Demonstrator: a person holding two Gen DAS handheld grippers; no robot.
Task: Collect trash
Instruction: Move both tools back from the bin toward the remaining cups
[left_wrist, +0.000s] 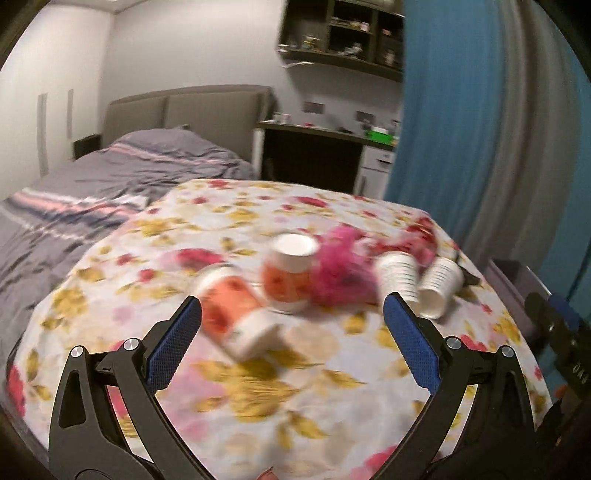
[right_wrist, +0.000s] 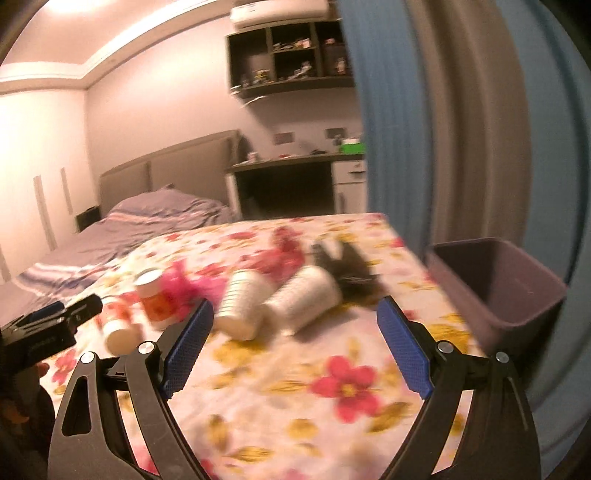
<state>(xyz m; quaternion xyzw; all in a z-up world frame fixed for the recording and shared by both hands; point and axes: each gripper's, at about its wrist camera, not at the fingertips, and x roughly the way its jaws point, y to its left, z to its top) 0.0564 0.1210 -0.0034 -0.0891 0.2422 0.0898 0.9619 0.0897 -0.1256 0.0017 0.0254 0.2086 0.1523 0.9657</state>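
On the floral tablecloth (left_wrist: 295, 369) lie two orange-and-white paper cups, one on its side (left_wrist: 236, 310) and one upright (left_wrist: 290, 273), a pink crumpled wrapper (left_wrist: 340, 273), and two white ribbed cups on their sides (left_wrist: 399, 277) (left_wrist: 441, 286). My left gripper (left_wrist: 291, 310) is open and empty, just short of the fallen orange cup. My right gripper (right_wrist: 295, 314) is open and empty, in front of the two white cups (right_wrist: 242, 302) (right_wrist: 306, 299). A black crumpled piece (right_wrist: 351, 269) lies behind them. A purple bin (right_wrist: 495, 280) stands at the table's right edge.
A bed with grey striped covers (left_wrist: 92, 184) lies to the left. A desk (left_wrist: 325, 147) and wall shelves (left_wrist: 347, 33) are at the back. A blue curtain (left_wrist: 480, 129) hangs at the right. The left gripper shows at the left of the right wrist view (right_wrist: 51, 317).
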